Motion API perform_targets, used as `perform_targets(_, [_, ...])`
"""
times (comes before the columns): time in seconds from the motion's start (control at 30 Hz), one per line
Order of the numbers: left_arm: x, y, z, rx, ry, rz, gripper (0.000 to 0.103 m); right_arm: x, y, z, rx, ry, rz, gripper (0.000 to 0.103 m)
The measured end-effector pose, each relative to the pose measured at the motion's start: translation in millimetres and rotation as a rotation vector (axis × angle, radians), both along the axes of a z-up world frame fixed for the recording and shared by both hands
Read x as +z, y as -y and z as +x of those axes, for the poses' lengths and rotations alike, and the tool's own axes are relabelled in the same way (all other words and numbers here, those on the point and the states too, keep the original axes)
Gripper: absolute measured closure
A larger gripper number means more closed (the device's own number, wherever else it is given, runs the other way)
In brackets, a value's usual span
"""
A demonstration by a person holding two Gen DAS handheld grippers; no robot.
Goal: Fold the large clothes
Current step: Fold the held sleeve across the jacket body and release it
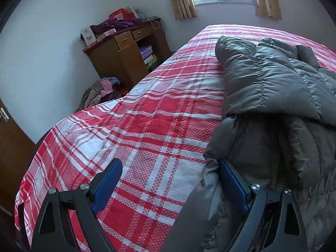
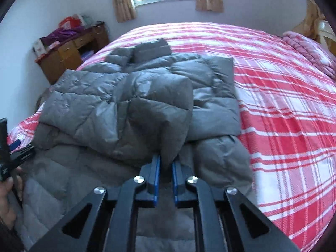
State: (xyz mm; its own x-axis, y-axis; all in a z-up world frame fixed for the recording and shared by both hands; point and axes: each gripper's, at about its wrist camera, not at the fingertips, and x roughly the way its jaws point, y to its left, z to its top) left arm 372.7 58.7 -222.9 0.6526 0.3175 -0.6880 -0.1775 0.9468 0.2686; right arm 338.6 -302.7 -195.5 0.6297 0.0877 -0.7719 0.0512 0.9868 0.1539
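A grey puffer jacket (image 2: 117,105) lies partly folded on a bed with a red and white plaid cover (image 2: 283,109). Its sleeves are laid over the body. My right gripper (image 2: 166,160) is at the jacket's near part, its blue pads pinched on a fold of the grey fabric. In the left wrist view the jacket (image 1: 273,88) fills the right side. My left gripper (image 1: 170,161) stands wide open at the jacket's left edge. Its right finger (image 1: 233,184) rests against the fabric, its left finger (image 1: 109,180) hangs over the plaid cover (image 1: 147,126).
A cluttered wooden desk (image 1: 121,54) stands by the far wall, with a heap of clothes (image 1: 100,92) on the floor beside it. A door (image 1: 10,147) is at the left. A pink blanket (image 2: 310,50) lies at the bed's far right. A hand (image 2: 8,187) holds the left gripper.
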Motion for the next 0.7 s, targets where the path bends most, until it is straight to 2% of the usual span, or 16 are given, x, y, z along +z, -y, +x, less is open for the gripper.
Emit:
perform_targets(0.07, [3,0,-1,-0.017,-0.014,-0.008,0.011,0,2,-1,-0.014,0.002,-0.007,0.087])
perform_targets(0.13, [13,0,-3,-0.048,-0.032,-0.024,0.011,2,4,-3,-0.021,0.004,-0.017,0.081])
perform_targets(0.17, [21,1,-5,-0.057,-0.027,-0.029,0.011,5,4,-5,0.0,0.011,-0.012,0.062])
perform_targets(0.2, [32,2,-8,-0.067,-0.008,-0.038,0.011,8,3,-7,0.009,0.015,-0.038,0.025])
perform_targets(0.23, [48,4,-10,-0.084,0.022,-0.055,0.011,14,4,-11,0.009,0.043,-0.063,0.016])
perform_targets(0.27, [58,6,-11,-0.097,0.044,-0.066,0.011,20,5,-16,0.0,0.073,-0.071,0.015])
perform_targets(0.37, [98,22,-5,-0.139,0.125,-0.118,0.011,45,14,-28,-0.092,0.136,-0.119,0.033])
perform_targets(0.47, [112,48,16,-0.187,0.161,-0.171,0.01,65,15,-25,-0.122,0.189,-0.042,0.047])
perform_targets(0.57, [99,76,44,-0.198,0.159,-0.147,0.01,73,-5,-3,-0.07,0.215,0.023,0.048])
perform_targets(0.63, [80,86,62,-0.184,0.135,-0.107,0.01,66,-12,17,-0.049,0.202,0.081,0.048])
perform_targets(0.7, [51,89,80,-0.16,0.088,-0.059,0.01,50,-20,41,-0.062,0.165,0.089,0.048])
